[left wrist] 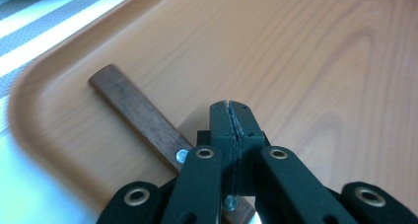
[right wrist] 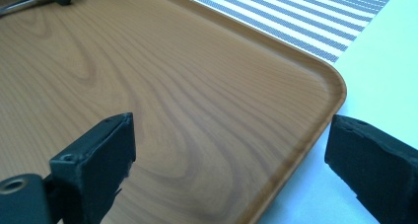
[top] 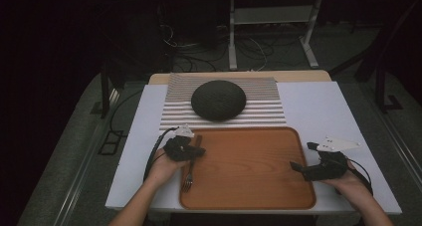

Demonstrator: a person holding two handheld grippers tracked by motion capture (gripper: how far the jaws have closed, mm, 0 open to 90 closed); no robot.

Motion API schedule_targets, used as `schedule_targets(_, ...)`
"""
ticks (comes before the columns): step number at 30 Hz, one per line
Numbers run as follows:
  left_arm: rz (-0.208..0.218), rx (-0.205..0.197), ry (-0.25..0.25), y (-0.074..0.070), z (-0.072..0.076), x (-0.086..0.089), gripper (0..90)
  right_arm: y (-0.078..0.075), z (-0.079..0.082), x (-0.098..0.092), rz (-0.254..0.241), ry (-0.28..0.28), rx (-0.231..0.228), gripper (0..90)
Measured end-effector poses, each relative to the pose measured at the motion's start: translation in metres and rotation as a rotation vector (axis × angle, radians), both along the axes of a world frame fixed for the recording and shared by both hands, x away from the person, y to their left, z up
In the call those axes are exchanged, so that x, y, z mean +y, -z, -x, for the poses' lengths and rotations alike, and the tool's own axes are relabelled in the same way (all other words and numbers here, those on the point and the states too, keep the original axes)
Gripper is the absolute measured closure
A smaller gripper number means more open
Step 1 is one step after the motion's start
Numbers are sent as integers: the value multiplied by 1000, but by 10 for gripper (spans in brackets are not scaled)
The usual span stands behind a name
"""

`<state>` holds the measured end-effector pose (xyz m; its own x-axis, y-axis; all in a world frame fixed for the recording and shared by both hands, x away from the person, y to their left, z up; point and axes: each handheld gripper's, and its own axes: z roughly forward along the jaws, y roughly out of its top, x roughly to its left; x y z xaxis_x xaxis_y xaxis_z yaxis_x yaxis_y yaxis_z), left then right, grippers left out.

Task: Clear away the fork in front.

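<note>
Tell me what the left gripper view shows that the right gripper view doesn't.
Left gripper view: the fork, its wooden handle up close on the tray, running under the shut left gripper. Right gripper view: the right gripper, jaws wide open, with the tray's rounded corner between them. Shared: the wooden tray, the striped mat and the white table.

I can read no words, labels, brands, numbers or signs anywhere in front of me.
</note>
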<state>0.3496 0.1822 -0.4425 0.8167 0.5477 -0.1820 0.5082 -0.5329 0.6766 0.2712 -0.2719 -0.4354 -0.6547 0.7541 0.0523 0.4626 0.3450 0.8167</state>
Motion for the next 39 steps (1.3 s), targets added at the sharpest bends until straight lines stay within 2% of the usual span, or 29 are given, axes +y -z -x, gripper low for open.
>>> schedule_targets(6,13,4,-30,-1,-2,12,883,0,0,0,-1,-1,-1,52)
schedule_targets(14,-1,-9,-3,-2,0,10,832,0,0,-1,0,-1,-1,53)
schedule_targets(18,17,-24,14,-5,3,8,766,0,0,-1,1,-1,-1,54)
schedule_targets(22,50,-48,12,-11,7,9,670,-1,0,-1,-1,0,-3,53)
schedule_targets(25,77,-65,6,-17,11,11,560,-1,0,0,-2,1,-1,54)
schedule_targets(27,95,-74,-8,-22,13,13,452,0,0,0,-2,0,-1,54)
schedule_targets(32,136,-131,-23,-35,25,21,307,-1,1,-1,-8,-4,-3,54)
schedule_targets(33,138,-131,-29,-37,26,22,250,-1,1,-1,-10,-5,-2,55)
schedule_targets(38,128,-143,-76,-35,39,29,96,-1,1,0,-23,-10,1,54)
schedule_targets(39,124,-141,-84,-34,41,30,21,-1,1,1,-24,-11,2,54)
